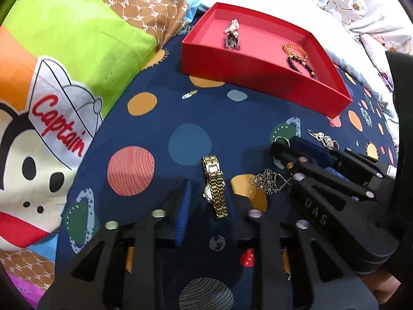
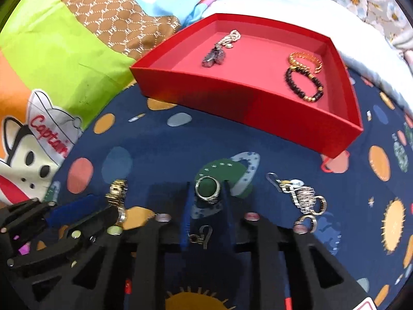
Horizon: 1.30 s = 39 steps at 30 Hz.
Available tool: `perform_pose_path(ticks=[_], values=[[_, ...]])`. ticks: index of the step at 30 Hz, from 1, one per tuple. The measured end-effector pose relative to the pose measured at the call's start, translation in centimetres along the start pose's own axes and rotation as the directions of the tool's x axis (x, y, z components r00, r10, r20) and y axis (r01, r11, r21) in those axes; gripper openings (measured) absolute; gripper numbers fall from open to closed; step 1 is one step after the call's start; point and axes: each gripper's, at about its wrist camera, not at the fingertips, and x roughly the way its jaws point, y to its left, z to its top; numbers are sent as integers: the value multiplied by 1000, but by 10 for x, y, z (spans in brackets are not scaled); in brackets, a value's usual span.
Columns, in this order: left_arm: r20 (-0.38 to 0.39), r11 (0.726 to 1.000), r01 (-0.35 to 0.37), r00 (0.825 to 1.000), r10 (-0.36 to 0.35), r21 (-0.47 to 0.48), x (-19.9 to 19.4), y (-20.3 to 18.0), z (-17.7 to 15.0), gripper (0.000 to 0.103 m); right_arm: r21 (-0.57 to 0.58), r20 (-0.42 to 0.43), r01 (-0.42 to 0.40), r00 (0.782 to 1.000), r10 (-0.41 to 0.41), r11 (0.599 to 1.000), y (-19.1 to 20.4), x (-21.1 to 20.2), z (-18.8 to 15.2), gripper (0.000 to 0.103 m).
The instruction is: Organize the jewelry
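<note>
A red box [image 1: 247, 73] [image 2: 232, 100] stands on the navy planet-print sheet. It holds a silver pendant piece [image 1: 232, 37] [image 2: 219, 50], a gold bracelet [image 1: 294, 49] [image 2: 306, 60] and a dark bead bracelet [image 1: 300, 63] [image 2: 304, 85]. My left gripper [image 1: 213, 193] is open, its jaws either side of a gold watch [image 1: 215, 187] [image 2: 117, 197]. My right gripper [image 2: 207, 193] [image 1: 284, 143] is shut on a green-stone ring [image 2: 207, 190]. A flower-filigree piece [image 1: 268, 180] lies beside the watch. A silver charm cluster [image 2: 304, 199] [image 1: 324, 138] lies to the right.
A bright cartoon "Captain" pillow [image 1: 51, 103] [image 2: 46, 77] rises on the left. White and floral bedding [image 1: 348, 2] [image 2: 361, 13] lies behind the box. A small hook clasp [image 2: 201, 236] lies between my right jaws.
</note>
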Motion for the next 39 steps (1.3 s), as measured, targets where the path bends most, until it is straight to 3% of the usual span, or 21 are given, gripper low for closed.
perform_pose_path(ticks=[3, 4, 8, 10, 12, 18, 25, 28, 33, 39], values=[[2, 1000, 0, 1000, 0, 10, 2, -4, -2, 37, 19, -2, -10, 1000, 10, 1000, -7, -3, -2, 15], [-2, 1000, 0, 1000, 0, 14, 5, -6, -3, 37, 26, 1, -11, 1000, 11, 1000, -9, -4, -2, 6], [20, 999, -25, 1000, 24, 34, 9, -11, -5, 36, 59, -5, -9, 1000, 10, 998, -19, -9, -5, 6], [29, 999, -28, 999, 27, 34, 10, -12, -5, 34, 72, -7, -16, 1000, 16, 997, -23, -10, -7, 6], [34, 999, -21, 999, 20, 32, 10, -10, -4, 22, 80, -7, -15, 1000, 16, 997, -25, -12, -8, 6], [21, 999, 34, 999, -34, 2, 5, -4, -1, 22, 116, -2, -32, 999, 33, 993, -34, -18, -12, 6], [66, 998, 64, 996, -65, 19, -20, -10, 6, 20, 142, 30, -47, 999, 43, 989, -42, -36, -14, 6], [92, 996, 74, 993, -78, 40, -33, -15, 10, 0, 146, 44, -50, 998, 43, 988, -44, -44, -15, 6], [124, 995, 85, 988, -91, 55, -46, -18, 20, 0, 152, 63, -47, 997, 38, 987, -49, -54, -15, 6], [72, 994, 93, 993, -97, 50, -35, -14, 15, 0, 172, 55, -42, 998, 33, 984, -56, -54, -21, 6]])
